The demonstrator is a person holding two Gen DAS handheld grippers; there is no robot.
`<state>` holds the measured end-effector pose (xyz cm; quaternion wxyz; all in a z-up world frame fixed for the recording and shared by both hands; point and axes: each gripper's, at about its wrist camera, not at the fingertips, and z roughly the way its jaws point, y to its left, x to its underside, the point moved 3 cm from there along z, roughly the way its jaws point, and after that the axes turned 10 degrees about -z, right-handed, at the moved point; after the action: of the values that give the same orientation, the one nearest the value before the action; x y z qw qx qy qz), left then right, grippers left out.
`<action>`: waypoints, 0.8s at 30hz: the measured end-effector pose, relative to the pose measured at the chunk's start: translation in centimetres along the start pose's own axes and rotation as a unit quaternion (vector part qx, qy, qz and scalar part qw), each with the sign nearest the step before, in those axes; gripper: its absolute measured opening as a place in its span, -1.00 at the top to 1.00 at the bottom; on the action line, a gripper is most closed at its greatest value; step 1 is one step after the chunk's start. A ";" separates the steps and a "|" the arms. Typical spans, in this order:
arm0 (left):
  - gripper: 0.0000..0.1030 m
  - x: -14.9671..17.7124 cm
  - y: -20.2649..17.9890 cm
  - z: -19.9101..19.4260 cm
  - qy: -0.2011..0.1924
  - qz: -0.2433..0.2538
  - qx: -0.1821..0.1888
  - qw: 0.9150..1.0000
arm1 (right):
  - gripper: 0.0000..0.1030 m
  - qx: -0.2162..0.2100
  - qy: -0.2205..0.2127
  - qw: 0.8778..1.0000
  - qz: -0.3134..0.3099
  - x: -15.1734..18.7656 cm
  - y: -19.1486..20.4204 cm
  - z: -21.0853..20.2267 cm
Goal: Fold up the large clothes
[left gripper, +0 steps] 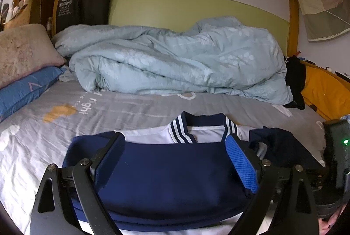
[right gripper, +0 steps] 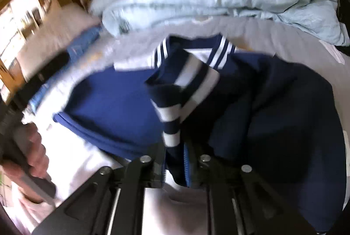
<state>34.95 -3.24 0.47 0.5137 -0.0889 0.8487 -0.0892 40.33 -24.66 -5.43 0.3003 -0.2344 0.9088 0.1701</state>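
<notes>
A navy and white jacket point(left gripper: 170, 171) with a striped collar point(left gripper: 186, 127) lies on the grey bed sheet point(left gripper: 109, 110), partly folded. My left gripper point(left gripper: 175, 143) is open, its blue-padded fingers point(left gripper: 240, 160) spread wide over the jacket's navy panel, holding nothing. In the blurred right wrist view the jacket point(right gripper: 113, 101) fills the middle. My right gripper point(right gripper: 177, 147) is shut on the jacket's striped cuff point(right gripper: 170, 125), which stands up from between the jaws, with the dark sleeve point(right gripper: 273, 114) bunched to the right.
A crumpled light-blue duvet point(left gripper: 175, 62) lies along the far side of the bed. Pillows point(left gripper: 24, 55) are stacked at the left. Black and yellow clothes point(left gripper: 315, 90) sit at the right by the wooden bed frame point(left gripper: 293, 22). The other gripper's body point(left gripper: 336, 151) is at the right edge.
</notes>
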 end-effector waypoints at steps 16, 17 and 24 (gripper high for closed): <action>-0.56 8.4 -3.8 8.5 0.324 -0.059 0.199 0.923 | -0.65 0.246 -0.168 0.939 0.175 -0.5 -7.8 -10.9; -0.56 8.8 -4.2 8.6 0.324 -0.057 0.191 0.925 | -0.65 0.243 -0.165 0.938 0.182 -0.5 -8.2 -10.8; 0.46 9.2 -5.4 8.1 0.293 -0.001 0.148 0.944 | -0.65 0.225 -0.158 0.941 0.198 0.0 -8.6 -10.4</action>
<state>38.23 -11.20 -9.76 0.2493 0.0176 0.9390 -0.2363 40.00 -36.48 1.01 0.4447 0.0538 0.8925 0.0521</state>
